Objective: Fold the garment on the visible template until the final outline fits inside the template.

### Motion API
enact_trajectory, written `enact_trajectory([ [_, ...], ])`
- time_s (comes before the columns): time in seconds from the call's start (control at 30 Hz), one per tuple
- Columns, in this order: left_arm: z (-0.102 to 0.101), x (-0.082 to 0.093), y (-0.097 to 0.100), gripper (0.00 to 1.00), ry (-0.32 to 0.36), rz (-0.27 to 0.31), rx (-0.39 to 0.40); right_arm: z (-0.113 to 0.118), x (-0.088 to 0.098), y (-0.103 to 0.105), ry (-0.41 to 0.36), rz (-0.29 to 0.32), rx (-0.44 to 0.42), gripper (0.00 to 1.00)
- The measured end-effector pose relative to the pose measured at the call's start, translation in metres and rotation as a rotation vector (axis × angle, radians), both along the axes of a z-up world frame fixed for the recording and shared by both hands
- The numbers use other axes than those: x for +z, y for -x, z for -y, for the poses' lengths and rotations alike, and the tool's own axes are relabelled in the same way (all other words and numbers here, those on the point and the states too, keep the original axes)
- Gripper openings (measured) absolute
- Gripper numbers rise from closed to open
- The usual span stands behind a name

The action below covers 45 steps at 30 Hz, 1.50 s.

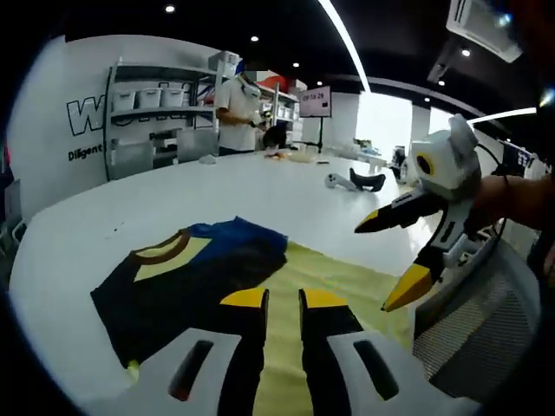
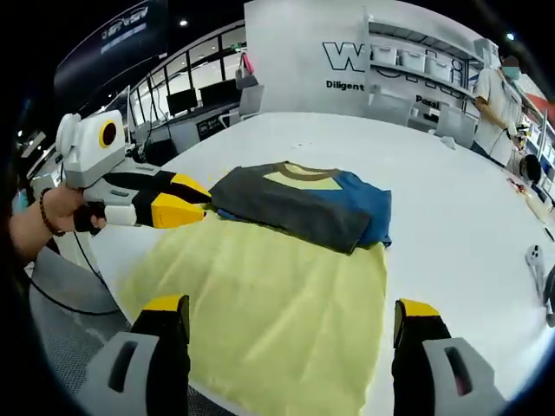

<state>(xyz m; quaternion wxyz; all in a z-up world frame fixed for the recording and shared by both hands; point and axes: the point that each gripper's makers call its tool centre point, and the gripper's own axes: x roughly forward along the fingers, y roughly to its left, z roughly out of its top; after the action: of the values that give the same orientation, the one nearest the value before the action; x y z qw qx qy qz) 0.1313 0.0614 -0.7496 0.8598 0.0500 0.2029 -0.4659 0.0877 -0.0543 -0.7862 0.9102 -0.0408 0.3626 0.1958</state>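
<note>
1. I am looking across a big white table (image 2: pixel 451 199) that is carrying everything.
2. A pale yellow template sheet (image 2: pixel 277 321) is lying flat on the near part of the table, one corner reaching toward the table edge.
3. The garment (image 2: pixel 303 204), a dark grey shirt with blue sleeve parts, a yellow chest panel and a brown collar, is sitting folded on the far end of the template sheet. In the right gripper view its far edge is hanging past the sheet onto bare table.
4. My left gripper (image 2: pixel 195 201) is showing in the right gripper view, held in a hand (image 2: pixel 61 212). Its jaws are standing nearly together, tips just beside the garment's corner; I cannot tell whether they are pinching cloth. In the left gripper view the same jaws are rising close together over the garment.
5. My right gripper (image 1: pixel 386 260) is hovering above the template sheet with its jaws spread wide, gripping nothing.
6. A person (image 1: pixel 236 113) is standing by the shelves (image 1: pixel 156 117) beyond the table.
</note>
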Motion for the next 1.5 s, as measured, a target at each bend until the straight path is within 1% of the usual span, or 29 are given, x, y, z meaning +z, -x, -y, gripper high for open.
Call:
enact_trajectory([
  [0.03,-0.003,0.0,0.002,0.1,-0.006,0.002,0.004,0.001,-0.001,0.0,0.003,-0.002,-0.005,0.97],
  [0.07,-0.009,-0.001,0.004,0.1,-0.027,0.008,0.012,0.003,-0.002,0.001,0.003,-0.007,-0.012,0.96],
  [0.13,-0.018,-0.004,0.009,0.11,-0.054,-0.009,0.016,0.006,-0.005,0.002,-0.001,-0.016,-0.026,0.95],
  [0.17,-0.024,-0.006,0.011,0.11,-0.061,-0.018,0.027,0.006,-0.005,0.003,-0.002,-0.02,-0.026,0.95],
  [0.2,-0.033,-0.009,0.014,0.11,-0.067,-0.035,0.054,0.006,-0.006,0.004,0.001,-0.026,-0.024,0.95],
  [0.27,-0.039,-0.011,0.018,0.11,-0.072,-0.037,0.059,0.007,-0.007,0.006,0.007,-0.029,-0.024,0.95],
  [0.3,-0.043,-0.014,0.021,0.11,-0.087,-0.042,0.068,0.007,-0.008,0.006,0.005,-0.032,-0.024,0.94],
  [0.37,-0.05,-0.018,0.026,0.11,-0.108,-0.047,0.079,0.007,-0.012,0.009,-0.013,-0.056,-0.032,0.93],
  [0.4,-0.054,-0.021,0.028,0.11,-0.12,-0.063,0.092,0.007,-0.014,0.01,-0.018,-0.065,-0.039,0.93],
  [0.43,-0.06,-0.024,0.029,0.11,-0.123,-0.105,0.139,0.007,-0.014,0.01,-0.025,-0.062,-0.043,0.93],
  [0.47,-0.061,-0.025,0.031,0.1,-0.123,-0.11,0.136,0.007,-0.014,0.011,-0.027,-0.063,-0.043,0.93],
  [0.5,-0.061,-0.024,0.032,0.1,-0.122,-0.097,0.125,0.007,-0.015,0.012,-0.026,-0.068,-0.043,0.93],
  [0.57,-0.066,-0.024,0.035,0.11,-0.129,-0.097,0.137,0.011,-0.014,0.012,-0.013,-0.062,-0.059,0.91],
  [0.67,-0.075,-0.032,0.04,0.11,-0.148,-0.127,0.159,0.011,-0.014,0.013,-0.011,-0.063,-0.052,0.9],
  [0.7,-0.078,-0.035,0.042,0.11,-0.161,-0.14,0.165,0.012,-0.015,0.014,-0.012,-0.068,-0.052,0.9],
  [0.73,-0.089,-0.044,0.044,0.09,-0.21,-0.17,0.203,0.012,-0.018,0.017,-0.011,-0.081,-0.056,0.89],
  [0.77,-0.094,-0.047,0.045,0.09,-0.225,-0.194,0.233,0.013,-0.019,0.018,-0.01,-0.087,-0.057,0.89],
  [0.8,-0.101,-0.055,0.051,0.1,-0.251,-0.248,0.247,0.015,-0.022,0.02,-0.003,-0.1,-0.064,0.89],
  [0.83,-0.105,-0.057,0.052,0.11,-0.254,-0.258,0.251,0.016,-0.024,0.023,0.003,-0.109,-0.062,0.88],
  [0.87,-0.108,-0.056,0.051,0.12,-0.246,-0.247,0.274,0.017,-0.025,0.024,0.005,-0.113,-0.062,0.87],
  [0.9,-0.11,-0.056,0.052,0.13,-0.246,-0.243,0.277,0.018,-0.026,0.025,0.007,-0.116,-0.063,0.85],
  [1.1,-0.121,-0.068,0.071,0.18,-0.31,-0.303,0.292,0.028,-0.036,0.038,0.024,-0.152,-0.08,0.81],
  [1.23,-0.126,-0.076,0.088,0.22,-0.326,-0.377,0.308,0.035,-0.041,0.048,0.041,-0.181,-0.089,0.78],
  [1.27,-0.129,-0.08,0.095,0.23,-0.35,-0.418,0.303,0.037,-0.043,0.05,0.049,-0.192,-0.096,0.76],
  [1.3,-0.132,-0.081,0.097,0.24,-0.355,-0.435,0.321,0.04,-0.046,0.053,0.061,-0.212,-0.105,0.73],
  [1.33,-0.133,-0.081,0.095,0.26,-0.349,-0.416,0.334,0.043,-0.048,0.056,0.07,-0.224,-0.111,0.71],
  [1.37,-0.134,-0.081,0.095,0.26,-0.352,-0.415,0.334,0.044,-0.049,0.056,0.072,-0.225,-0.112,0.69],
  [1.43,-0.137,-0.084,0.102,0.27,-0.376,-0.441,0.335,0.047,-0.051,0.058,0.079,-0.224,-0.117,0.69],
  [1.5,-0.137,-0.086,0.106,0.27,-0.375,-0.445,0.336,0.049,-0.052,0.062,0.089,-0.231,-0.115,0.67],
])
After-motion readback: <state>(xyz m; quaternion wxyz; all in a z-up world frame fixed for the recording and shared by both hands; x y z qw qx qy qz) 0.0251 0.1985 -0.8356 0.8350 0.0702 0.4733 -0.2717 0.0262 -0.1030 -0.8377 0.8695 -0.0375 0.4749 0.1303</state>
